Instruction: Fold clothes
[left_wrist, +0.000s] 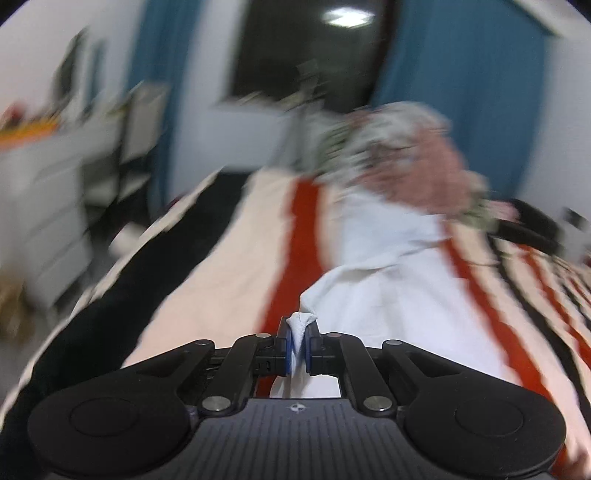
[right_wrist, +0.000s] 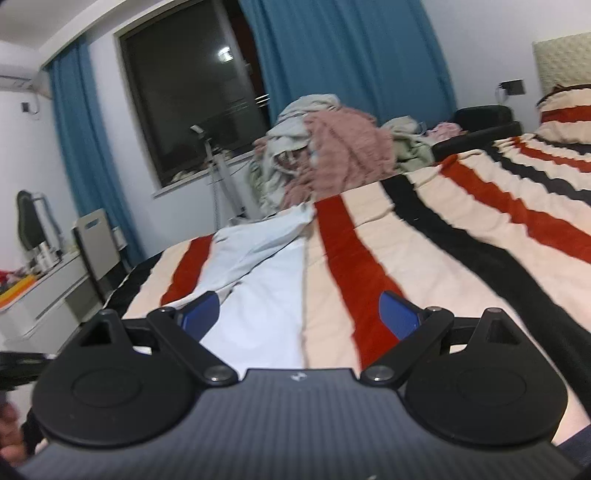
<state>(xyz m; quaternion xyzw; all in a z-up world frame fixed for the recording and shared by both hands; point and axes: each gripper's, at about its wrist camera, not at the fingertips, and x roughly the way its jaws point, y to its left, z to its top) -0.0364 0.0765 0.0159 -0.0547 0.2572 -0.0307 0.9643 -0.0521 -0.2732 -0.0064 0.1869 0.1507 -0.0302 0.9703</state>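
Note:
A white garment (left_wrist: 388, 258) lies stretched along the striped bed cover (left_wrist: 229, 258). My left gripper (left_wrist: 299, 343) is shut on a bunched corner of it, held just above the bed. In the right wrist view the same white garment (right_wrist: 258, 295) lies flat in front of me, running toward the far bed edge. My right gripper (right_wrist: 301, 314) is open and empty, its blue pads (right_wrist: 397, 314) spread wide over the near end of the garment and the red stripe beside it. The left wrist view is motion-blurred.
A heap of pink and pale green clothes (right_wrist: 325, 155) sits at the far edge of the bed. A striped pillow (right_wrist: 565, 114) lies at the far right. Blue curtains (right_wrist: 351, 55) and a dark window (right_wrist: 192, 81) are behind. A white desk (right_wrist: 44, 291) stands left.

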